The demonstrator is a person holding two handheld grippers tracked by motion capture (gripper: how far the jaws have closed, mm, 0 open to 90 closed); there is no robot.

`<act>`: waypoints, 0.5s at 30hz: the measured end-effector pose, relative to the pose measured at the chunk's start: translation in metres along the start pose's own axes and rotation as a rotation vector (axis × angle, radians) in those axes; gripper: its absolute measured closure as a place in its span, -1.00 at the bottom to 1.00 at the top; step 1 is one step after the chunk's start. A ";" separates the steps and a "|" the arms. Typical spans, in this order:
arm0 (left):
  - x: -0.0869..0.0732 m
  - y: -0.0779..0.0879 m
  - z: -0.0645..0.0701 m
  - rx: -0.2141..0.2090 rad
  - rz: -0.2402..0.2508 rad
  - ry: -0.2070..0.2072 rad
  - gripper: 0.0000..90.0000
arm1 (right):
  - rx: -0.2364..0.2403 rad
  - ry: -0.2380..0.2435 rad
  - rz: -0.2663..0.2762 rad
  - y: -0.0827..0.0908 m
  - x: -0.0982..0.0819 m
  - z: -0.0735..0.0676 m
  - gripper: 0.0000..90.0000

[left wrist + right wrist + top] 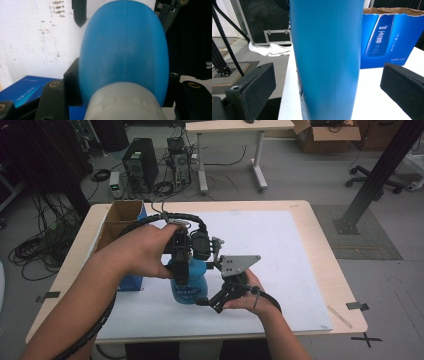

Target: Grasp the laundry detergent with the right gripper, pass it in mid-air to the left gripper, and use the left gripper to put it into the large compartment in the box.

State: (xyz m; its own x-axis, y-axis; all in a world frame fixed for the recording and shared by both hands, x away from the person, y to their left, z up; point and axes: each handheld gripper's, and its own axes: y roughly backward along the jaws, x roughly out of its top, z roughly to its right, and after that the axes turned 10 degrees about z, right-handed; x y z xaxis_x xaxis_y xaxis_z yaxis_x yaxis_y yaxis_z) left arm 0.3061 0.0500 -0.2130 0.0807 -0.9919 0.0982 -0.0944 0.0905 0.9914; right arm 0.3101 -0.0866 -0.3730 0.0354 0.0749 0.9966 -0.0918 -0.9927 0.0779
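- the blue bottle [189,287] stands upright on the white mat [280,265], near the mat's 7 o'clock part, just beside the blue carton box [131,281] that is at its 9 o'clock.
- the left gripper [181,257] comes from above; in the left gripper view its jaws press on both sides of the bottle's shoulder, just under the pale cap [125,103], so it grips the bottle [125,47].
- the right gripper [220,299] is low, at the bottle's 4 o'clock. in the right gripper view the bottle body [328,57] stands between its two black jaws, but a gap shows on each side, so the jaws are open and not touching.
- risk: the shoulder is round and smooth, so i think the left jaws may slip upward to the cap if the bottle is lifted.
- risk: if the right jaws close off-centre, one pad may touch first and push the bottle sideways against the left grip, or tip it toward the carton [390,37].
- risk: a hard squeeze on the body may dent the plastic; if the cap is loose, liquid may come out. i cannot tell if it is tight.
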 end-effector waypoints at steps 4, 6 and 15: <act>-0.003 0.002 -0.003 -0.011 0.003 0.044 -0.15 | -0.007 -0.004 0.000 0.005 0.001 0.002 -1.00; -0.003 0.002 -0.004 -0.011 0.004 0.046 -0.15 | -0.010 0.002 0.001 0.010 0.004 0.003 -1.00; -0.014 0.010 -0.019 -0.022 0.000 0.201 -0.15 | -0.046 0.030 -0.019 0.038 0.018 0.006 -1.00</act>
State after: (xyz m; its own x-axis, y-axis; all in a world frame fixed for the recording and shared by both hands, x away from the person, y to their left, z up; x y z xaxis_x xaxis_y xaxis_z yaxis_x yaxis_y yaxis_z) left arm 0.3227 0.0666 -0.2025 0.2777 -0.9542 0.1117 -0.0730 0.0949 0.9928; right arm 0.3136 -0.1234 -0.3526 0.0078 0.0976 0.9952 -0.1370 -0.9857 0.0978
